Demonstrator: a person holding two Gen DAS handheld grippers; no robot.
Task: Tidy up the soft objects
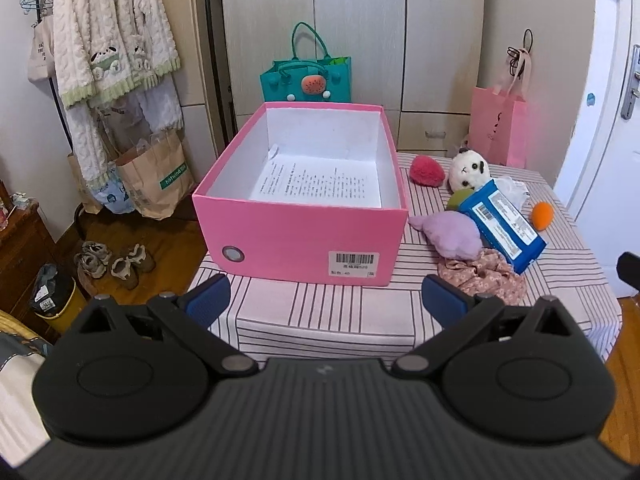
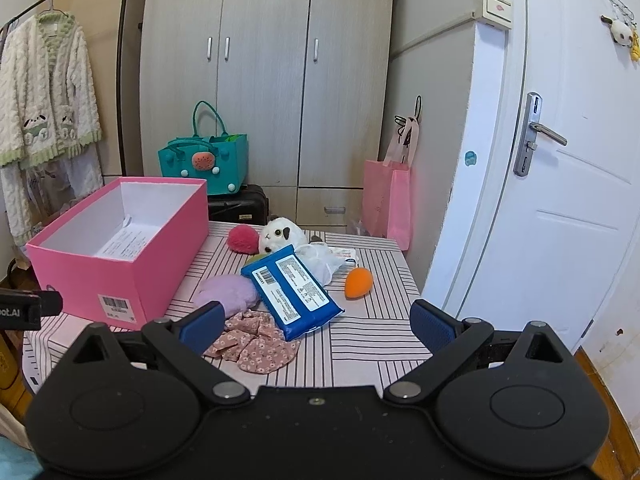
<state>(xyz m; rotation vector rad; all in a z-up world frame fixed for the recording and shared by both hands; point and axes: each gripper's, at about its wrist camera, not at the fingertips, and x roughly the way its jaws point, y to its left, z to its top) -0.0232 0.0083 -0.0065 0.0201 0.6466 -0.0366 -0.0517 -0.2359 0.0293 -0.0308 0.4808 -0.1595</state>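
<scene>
1. Nothing packed yet, by the look of it: pink box [image 1: 298, 216] open on the striped table [image 1: 328, 316], holding only a printed sheet [image 1: 320, 184] on its floor.
2. All soft things out on the table, right of the box: red puff [image 2: 243, 239] and panda plush [image 2: 280, 235] at the far side; purple plush [image 2: 229, 291] just beside the box's near corner; floral cloth [image 2: 256, 344] nearest, touching the purple plush.
3. Blue pack [image 2: 292, 296] lying tilted across the pile, its near end resting on the floral cloth; a green ball [image 1: 460, 200] half hidden under its far end.
4. Orange sponge [image 2: 359, 282] apart to the right; crumpled clear plastic [image 2: 324, 260] between it and the panda.
5. Left gripper [image 1: 326, 300] spread wide, empty, hanging above the near table edge in front of the box.
6. Right gripper [image 2: 316, 322] likewise spread wide and empty, low over the floral cloth and the pack's near end.
7. Judged stage: the very start, every piece left to move into the box; floral cloth or pack the likeliest first pick.
</scene>
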